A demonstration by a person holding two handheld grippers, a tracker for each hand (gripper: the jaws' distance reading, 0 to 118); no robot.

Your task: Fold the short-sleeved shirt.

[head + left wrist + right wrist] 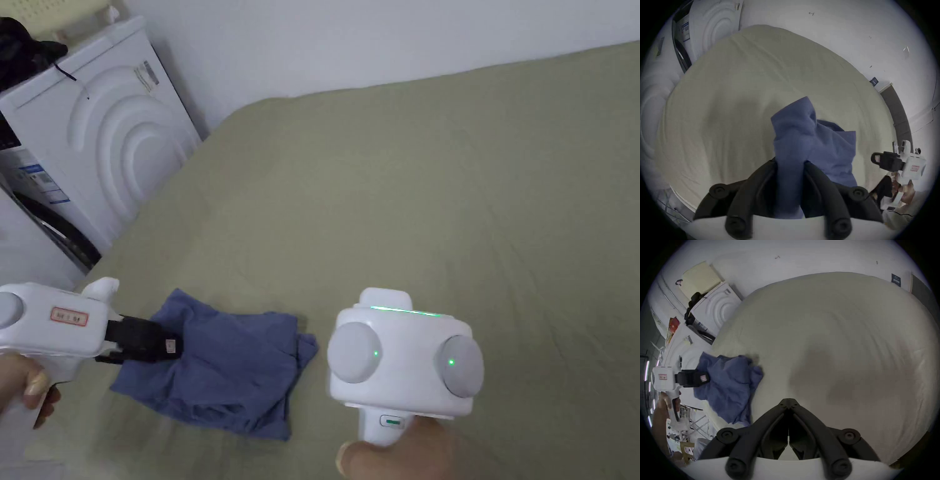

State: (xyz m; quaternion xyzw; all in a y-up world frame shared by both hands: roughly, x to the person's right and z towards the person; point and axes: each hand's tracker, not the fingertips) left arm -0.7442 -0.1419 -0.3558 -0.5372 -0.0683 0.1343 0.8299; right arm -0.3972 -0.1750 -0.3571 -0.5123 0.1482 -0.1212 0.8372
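Two grippers are in play above an olive-green bed sheet [437, 187]. The left gripper [790, 164] has both jaws pressed onto a bunched fold of the blue short-sleeved shirt [810, 142]; in the left gripper view the cloth rises from between the black jaws and spreads away over the sheet. In the head view that gripper [172, 345] comes in from the left edge, and its black tip lies over the shirt's near-left part, while the rest of the shirt [237, 375] lies crumpled on the sheet, stretching to the right of the tip. The left hand [25, 384] grips the white handle.

The right gripper [788, 400] has its jaws closed tip to tip with nothing between them. It hangs over bare sheet, with the shirt [730, 382] off to its left and apart from it. In the head view its white body shows from behind, just right of the shirt, and the jaws themselves are hidden there; the right hand [400, 456] holds it from below.

A white washing machine [112, 144] stands beside the far-left corner of the bed, well apart from the shirt.
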